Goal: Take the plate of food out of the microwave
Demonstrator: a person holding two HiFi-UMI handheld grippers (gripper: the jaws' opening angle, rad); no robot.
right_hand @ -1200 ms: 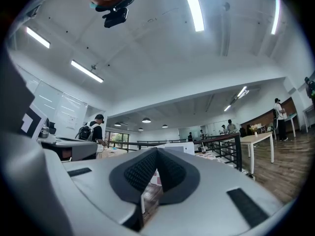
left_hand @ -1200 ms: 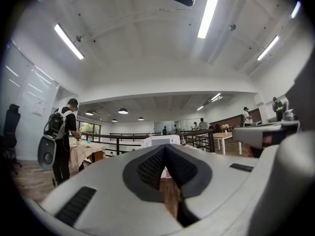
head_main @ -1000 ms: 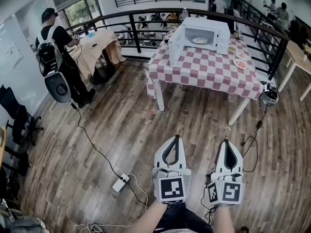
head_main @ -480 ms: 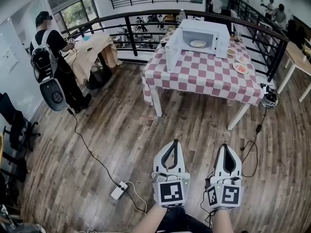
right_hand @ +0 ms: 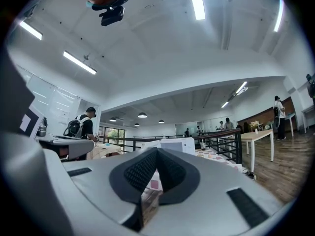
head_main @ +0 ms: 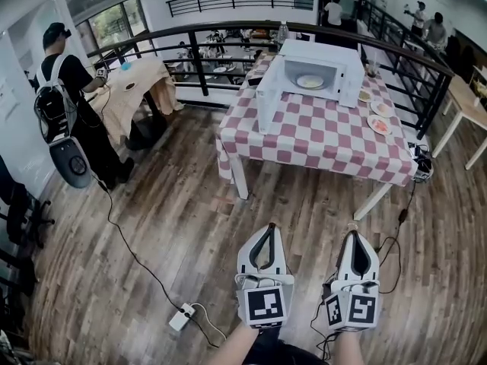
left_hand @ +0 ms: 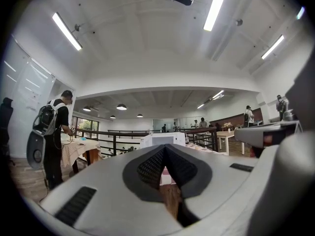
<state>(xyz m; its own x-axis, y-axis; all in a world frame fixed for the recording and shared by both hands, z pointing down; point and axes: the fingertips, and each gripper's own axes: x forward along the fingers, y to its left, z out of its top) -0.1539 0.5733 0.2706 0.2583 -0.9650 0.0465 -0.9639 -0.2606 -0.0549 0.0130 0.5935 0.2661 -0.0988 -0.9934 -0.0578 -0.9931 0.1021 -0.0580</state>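
A white microwave (head_main: 310,71) stands with its door swung open on a table with a red-and-white checked cloth (head_main: 319,131). Inside it lies a plate of food (head_main: 310,81). Both grippers hang low over the wooden floor, well short of the table. My left gripper (head_main: 267,231) is shut with nothing in it. My right gripper (head_main: 357,237) is shut and empty as well. The microwave (left_hand: 162,140) shows small and far off past the tips in the left gripper view, and the microwave (right_hand: 173,144) likewise in the right gripper view.
Two plates (head_main: 377,116) lie on the cloth right of the microwave. A black railing (head_main: 190,44) runs behind the table. A person with a backpack (head_main: 61,105) stands at a draped table far left. A power strip (head_main: 181,318) and cables lie on the floor.
The view has advanced toward the checked table, which now looks larger and nearer. Both grippers stay shut, held the same way in front of me.
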